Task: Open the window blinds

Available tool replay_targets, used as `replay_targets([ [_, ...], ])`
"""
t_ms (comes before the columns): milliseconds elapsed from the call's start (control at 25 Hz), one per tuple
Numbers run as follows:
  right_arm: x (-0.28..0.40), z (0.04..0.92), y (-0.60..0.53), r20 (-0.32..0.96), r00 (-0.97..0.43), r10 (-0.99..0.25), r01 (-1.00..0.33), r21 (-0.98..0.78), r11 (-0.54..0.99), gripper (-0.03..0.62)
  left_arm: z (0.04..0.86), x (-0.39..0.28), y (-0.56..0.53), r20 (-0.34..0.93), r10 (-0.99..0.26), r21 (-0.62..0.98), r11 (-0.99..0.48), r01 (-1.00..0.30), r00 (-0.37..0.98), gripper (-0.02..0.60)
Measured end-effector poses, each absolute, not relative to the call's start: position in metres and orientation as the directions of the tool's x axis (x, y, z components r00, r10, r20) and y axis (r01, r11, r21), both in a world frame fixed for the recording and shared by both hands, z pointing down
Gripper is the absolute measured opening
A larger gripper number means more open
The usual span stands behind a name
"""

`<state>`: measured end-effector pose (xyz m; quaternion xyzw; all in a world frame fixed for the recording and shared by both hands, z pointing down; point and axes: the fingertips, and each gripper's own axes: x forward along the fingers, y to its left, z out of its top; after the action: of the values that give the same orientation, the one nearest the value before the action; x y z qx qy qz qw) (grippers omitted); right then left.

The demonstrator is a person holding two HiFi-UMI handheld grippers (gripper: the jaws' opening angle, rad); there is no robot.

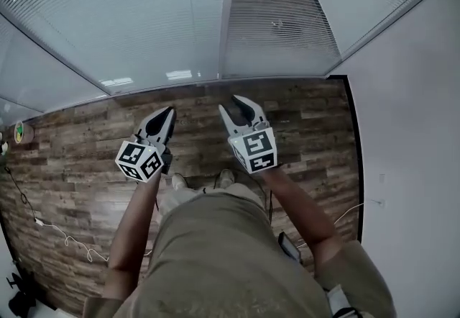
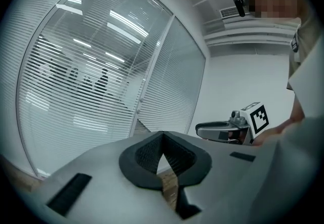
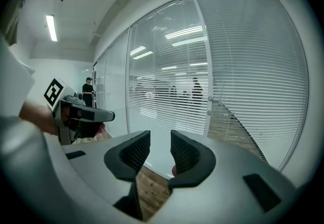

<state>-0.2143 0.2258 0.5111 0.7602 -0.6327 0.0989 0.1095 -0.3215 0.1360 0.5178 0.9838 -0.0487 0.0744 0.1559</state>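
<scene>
Closest in, the person's tan trousers point(image 1: 215, 252) and pale shoes point(image 1: 180, 181) stand on the brown wood-plank floor point(image 1: 79, 165), a little way back from the white slatted window blinds point(image 1: 144, 14). The left gripper point(image 1: 167, 116) is held up in front of the blinds and does not touch them. Its jaws are squeezed tight together and hold nothing. The right gripper point(image 1: 234, 108) is just beside it, also short of the blinds, with its jaws partly apart and only air between them. Only bare floor lies between the grippers and the blinds. A thin white cable point(image 1: 65, 237) curls on the floor well back from the blinds, off to the left. A small round green and yellow thing point(image 1: 21, 132) sits near the foot of the blinds at their left end. The blinds hang down behind tall glass panes with pale frame posts point(image 1: 228, 14). A plain white wall point(image 1: 417, 129) meets the blinds at their right end. Only the head view shows the floor, the shoes and the cable. Only the right gripper view shows dark shapes of people point(image 3: 195, 88) through the slats, a person in black point(image 3: 88, 91) far off along the blinds, and a long ceiling light point(image 3: 50, 25). The left gripper view shows a ceiling vent point(image 2: 230, 11) high above the blinds.
</scene>
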Motion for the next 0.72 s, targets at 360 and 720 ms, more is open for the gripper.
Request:
replay_targets([
  [360,-0.252,0.518,0.172,0.345,0.13,-0.93,-0.991,0.067,-0.114,0.132,0.509,-0.326,0.097,0.159,-0.046,0.253,-0.964,-0.086,0.986,0.014],
  [720,-0.258,0.518,0.157,0.349,0.103,-0.932,-0.994,0.077,-0.08,0.132,0.52,-0.334,0.094,0.174,-0.056,0.268,-0.958,-0.102,0.983,0.014],
])
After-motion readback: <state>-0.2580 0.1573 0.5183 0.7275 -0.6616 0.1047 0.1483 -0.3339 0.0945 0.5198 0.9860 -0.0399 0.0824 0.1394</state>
